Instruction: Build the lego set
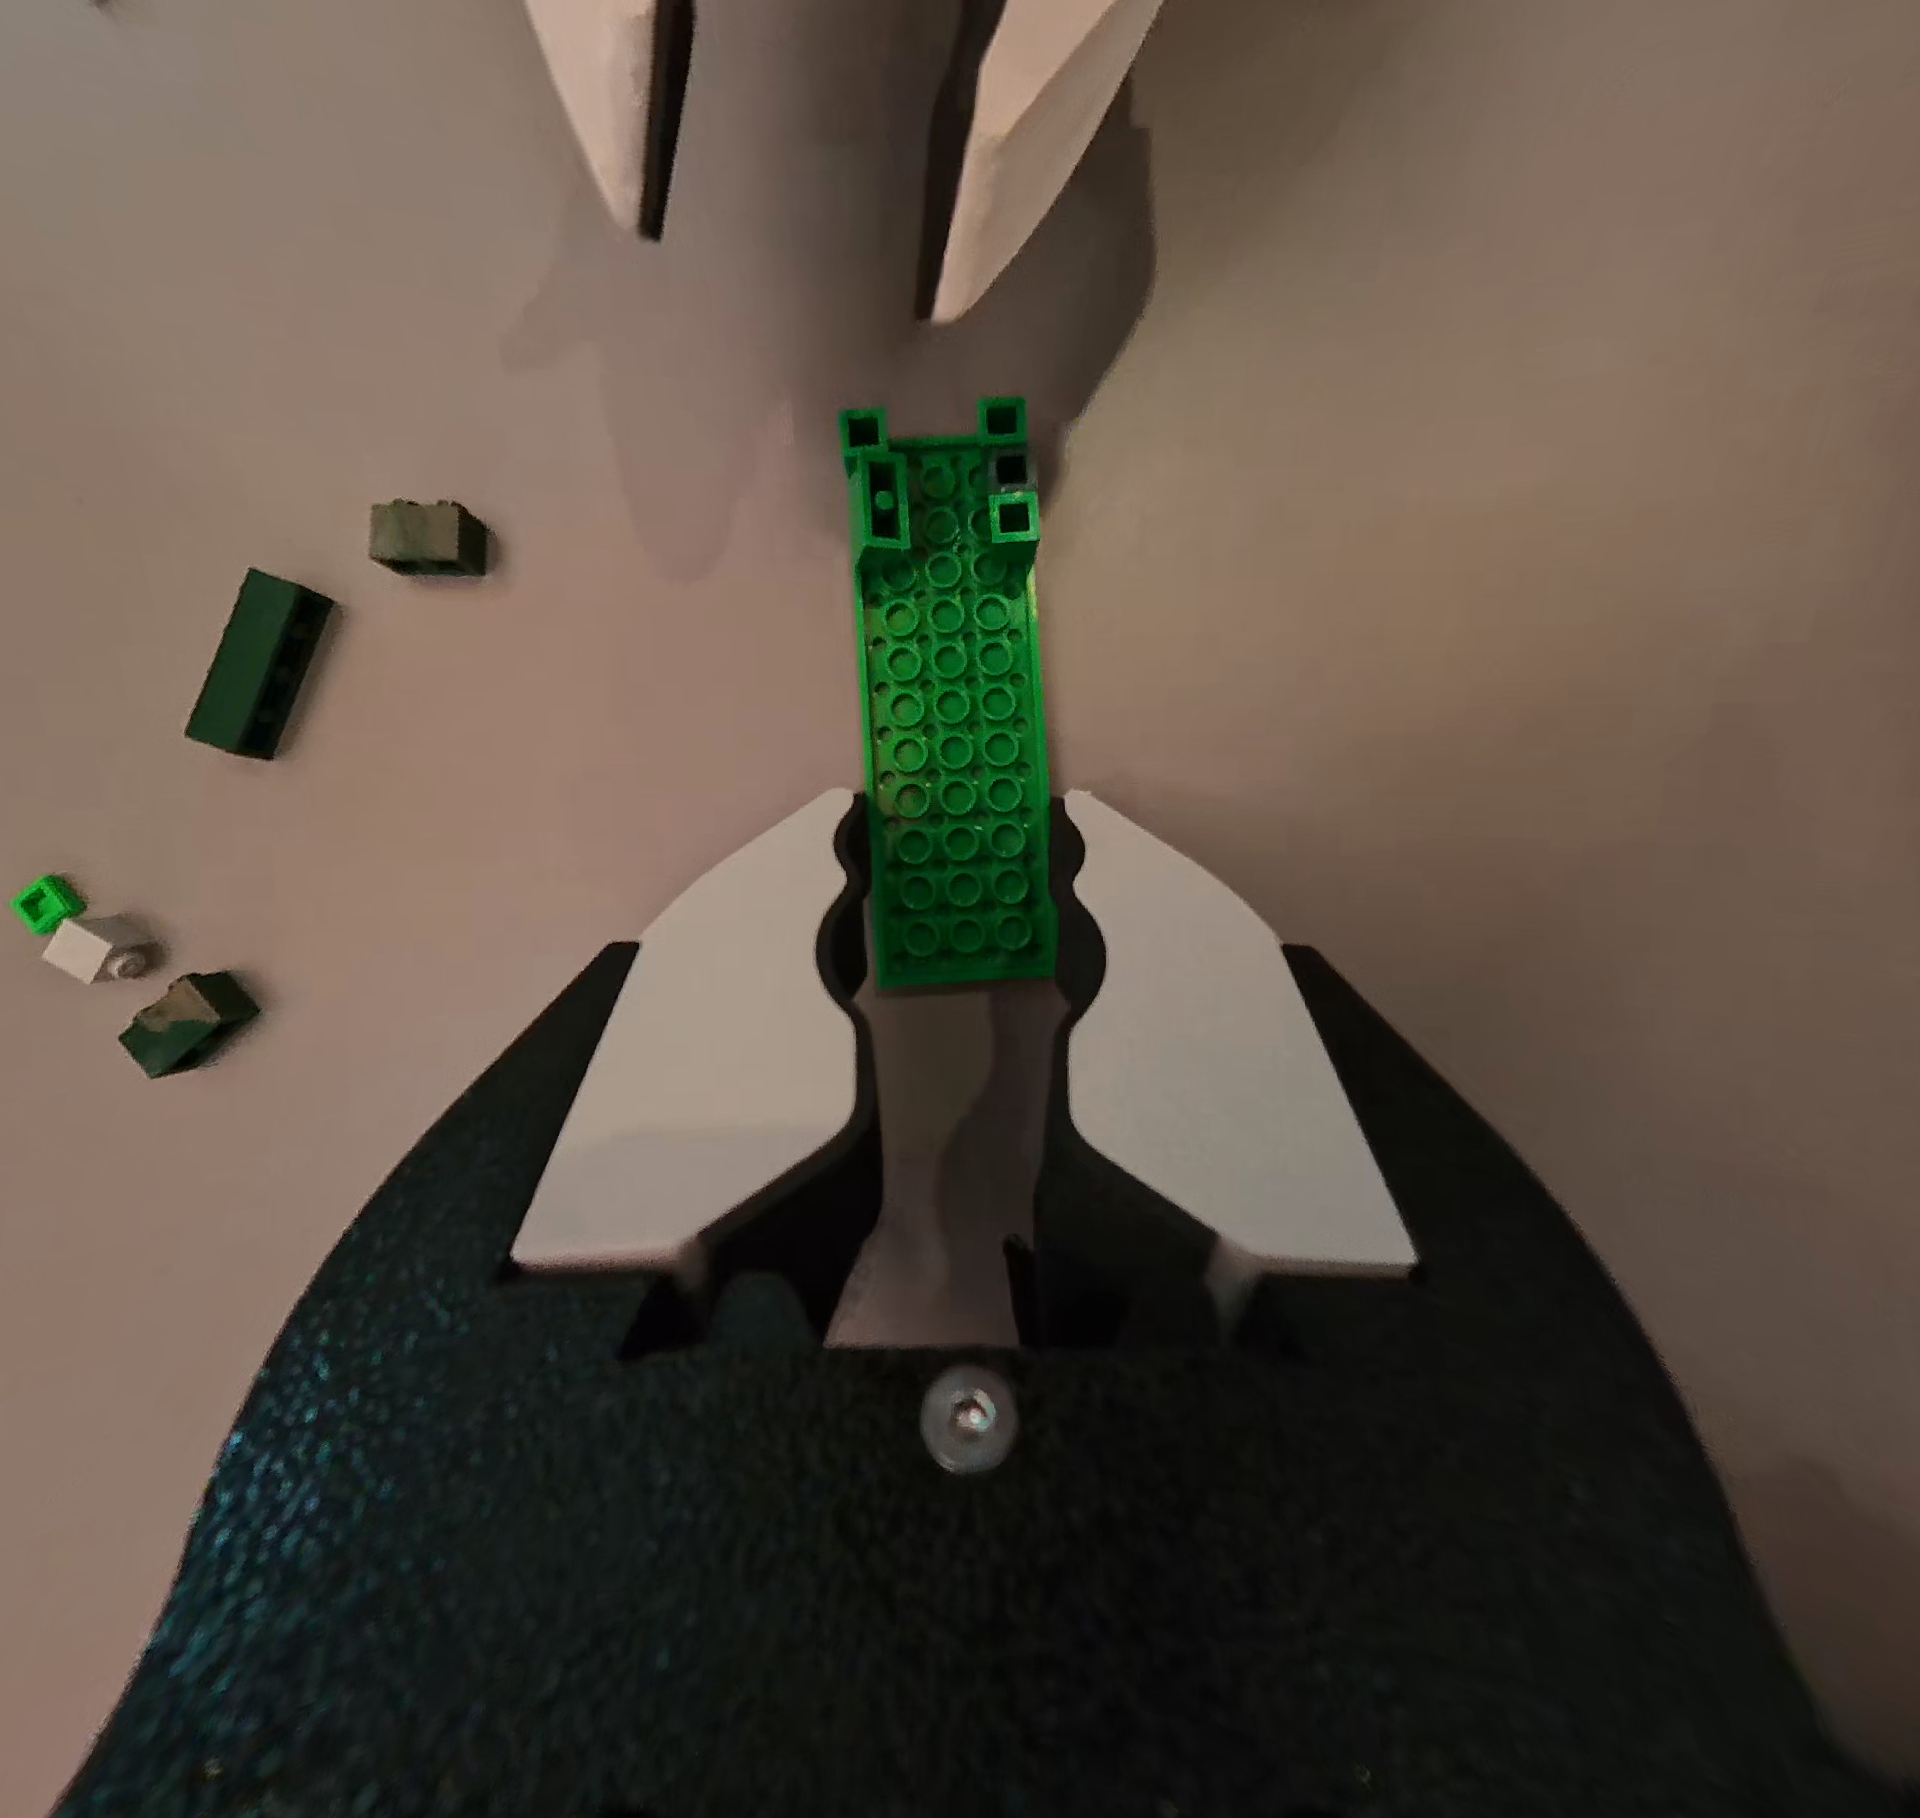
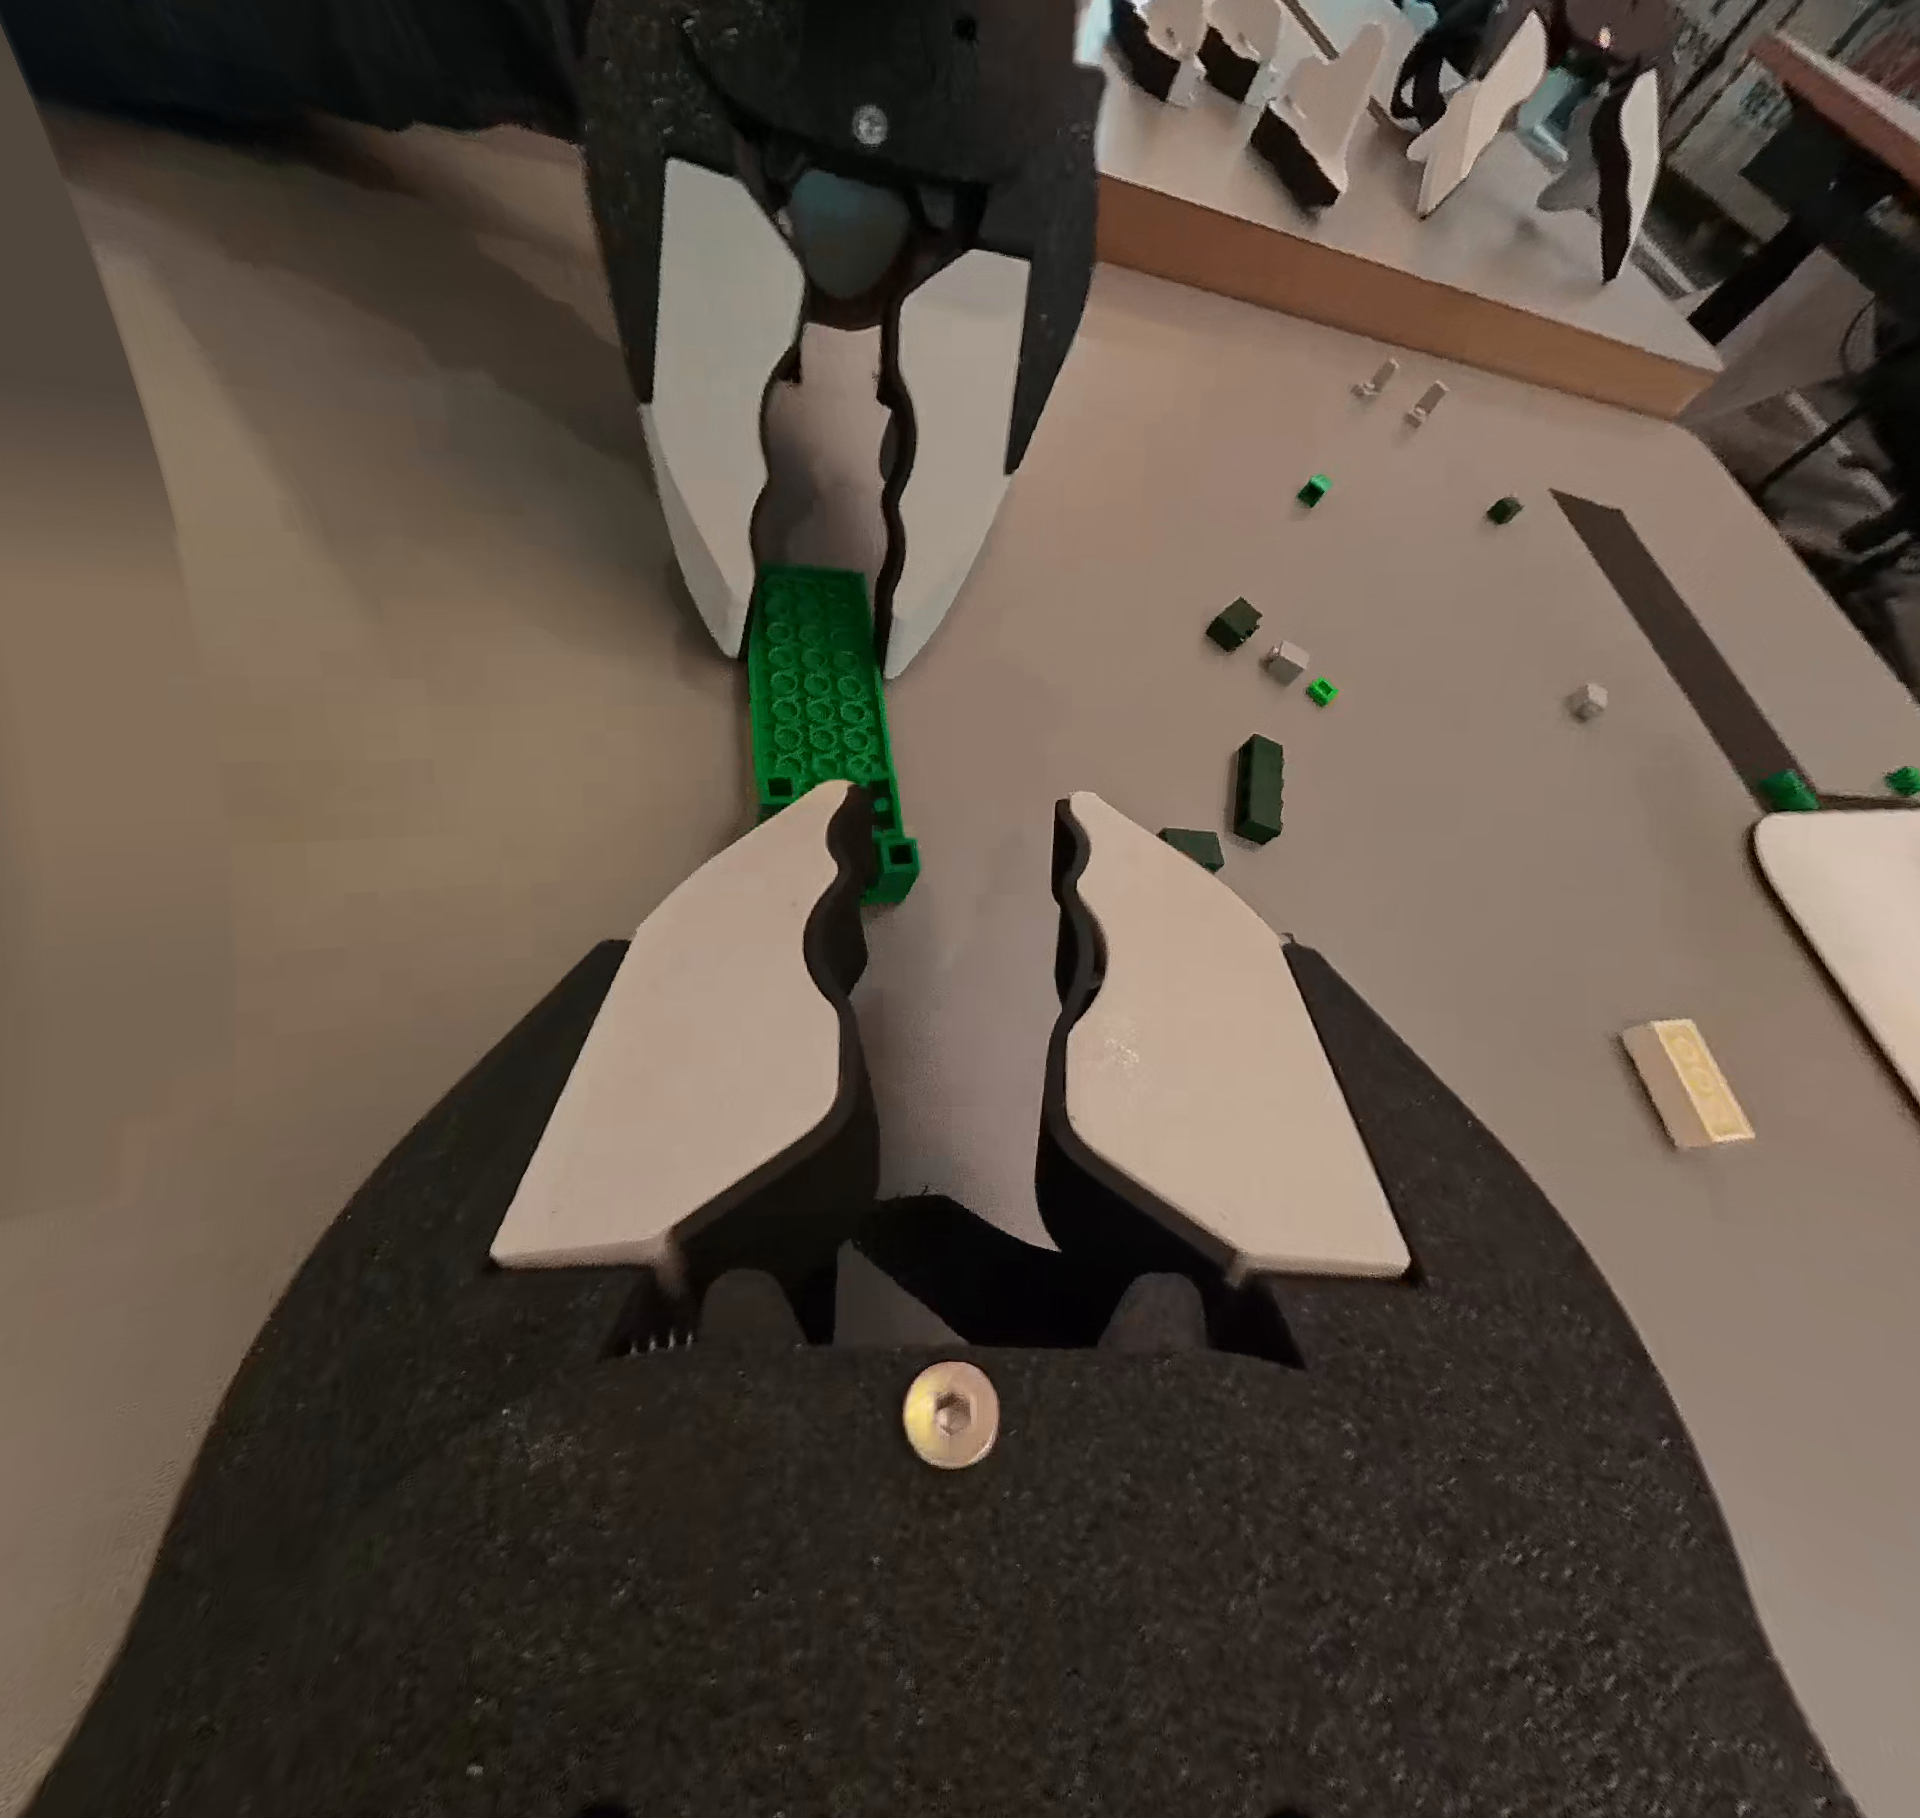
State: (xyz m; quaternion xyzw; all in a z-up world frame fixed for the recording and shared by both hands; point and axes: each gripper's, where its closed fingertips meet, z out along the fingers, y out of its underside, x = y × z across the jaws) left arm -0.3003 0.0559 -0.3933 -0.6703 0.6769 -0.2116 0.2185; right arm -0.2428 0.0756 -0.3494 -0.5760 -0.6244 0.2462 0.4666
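One green plate (image 1: 951, 729) lies flat on the tabletop (image 1: 1455, 625), underside up, showing rows of round sockets. Small green bricks sit at its far end in the left wrist view. Left claw (image 1: 961, 895) pinches its near end. Right claw (image 2: 956, 833) is spread, empty, over the opposite end. Loose on the tabletop: three dark green bricks (image 1: 260, 662), two grey (image 1: 99, 947), one bright green (image 1: 44, 904).

Opposed close wrist views, sharing green plate (image 1: 951, 729)
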